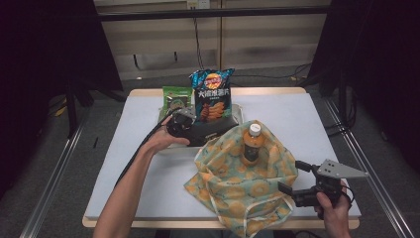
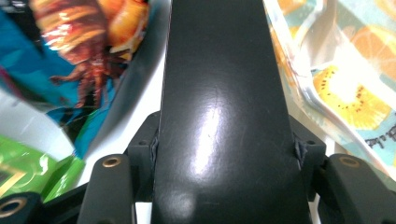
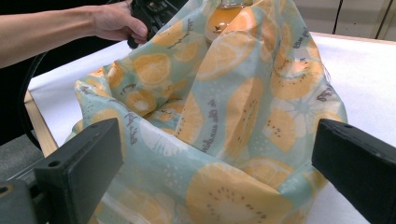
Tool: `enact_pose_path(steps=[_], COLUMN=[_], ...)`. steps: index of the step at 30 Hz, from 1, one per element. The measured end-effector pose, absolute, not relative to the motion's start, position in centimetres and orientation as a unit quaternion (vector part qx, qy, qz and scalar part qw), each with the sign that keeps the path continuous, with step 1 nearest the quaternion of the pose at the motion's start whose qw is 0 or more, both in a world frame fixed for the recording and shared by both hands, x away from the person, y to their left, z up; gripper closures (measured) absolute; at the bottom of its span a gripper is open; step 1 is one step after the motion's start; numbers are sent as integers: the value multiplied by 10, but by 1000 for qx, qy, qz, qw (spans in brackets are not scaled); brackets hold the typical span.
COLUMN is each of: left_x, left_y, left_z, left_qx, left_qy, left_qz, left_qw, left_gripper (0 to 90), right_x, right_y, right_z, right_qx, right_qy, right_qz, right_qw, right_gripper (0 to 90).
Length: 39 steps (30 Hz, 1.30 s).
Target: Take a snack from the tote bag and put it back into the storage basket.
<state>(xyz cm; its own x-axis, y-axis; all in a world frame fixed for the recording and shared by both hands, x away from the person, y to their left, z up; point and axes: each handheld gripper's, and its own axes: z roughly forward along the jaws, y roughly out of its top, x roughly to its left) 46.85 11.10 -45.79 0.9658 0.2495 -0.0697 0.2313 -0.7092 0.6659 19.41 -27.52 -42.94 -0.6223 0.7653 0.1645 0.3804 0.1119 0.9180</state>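
My left gripper [image 1: 197,131] is shut on a flat glossy black box [image 1: 214,131], held at the front of the white tray [image 1: 238,112]. In the left gripper view the black box [image 2: 224,116] runs up between the two jaws of the left gripper [image 2: 229,182]. A fruit-print cloth bag [image 1: 237,183] lies open on the table with an orange drink bottle [image 1: 253,144] standing in it. My right gripper [image 1: 292,177] stands open at the bag's right edge. In the right gripper view the right gripper [image 3: 217,140] has the bag [image 3: 224,107] ahead of its wide jaws.
A blue chips bag [image 1: 212,96] and a green snack pack [image 1: 176,99] stand in the tray at the back. The white table [image 1: 297,119] has bare room on its right and left. Dark curtains and metal rails flank it.
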Motion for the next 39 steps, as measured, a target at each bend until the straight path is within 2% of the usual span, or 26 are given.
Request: enact_pose_path(steps=[8, 11, 13, 16, 22, 27, 32, 34, 39], left_x=[469, 469, 468, 466, 454, 442, 429, 425, 419], left_y=[103, 104, 107, 114, 128, 146, 158, 158, 153], left_z=[-459, -460, -459, -453, -434, -423, -422, -424, -438], left_qx=[927, 927, 922, 917, 897, 878, 869, 871, 880], left_qy=[127, 135, 156, 165, 192, 209, 197, 191, 191], left_qz=[10, 1, 5, 10, 40, 62, 40, 32, 23], left_qw=[352, 351, 353, 362, 397, 426, 452, 452, 434], left_gripper=[408, 365, 284, 227, 218, 396, 742, 852, 900], right_x=[194, 194, 193, 193, 193, 193, 193, 194, 194], right_y=[-276, -277, -277, -277, -276, -276, -277, -277, -276], right_z=[-429, -430, -429, -429, -429, -429, -429, -429, -429], right_qx=[395, 395, 393, 393, 392, 394, 394, 395, 394], right_qy=[724, 724, 725, 724, 725, 723, 724, 724, 724], right_qz=[537, 537, 537, 539, 537, 538, 538, 537, 537], right_qw=[178, 177, 176, 175, 177, 178, 178, 178, 179], right_gripper=[13, 22, 23, 23, 21, 20, 19, 19, 19])
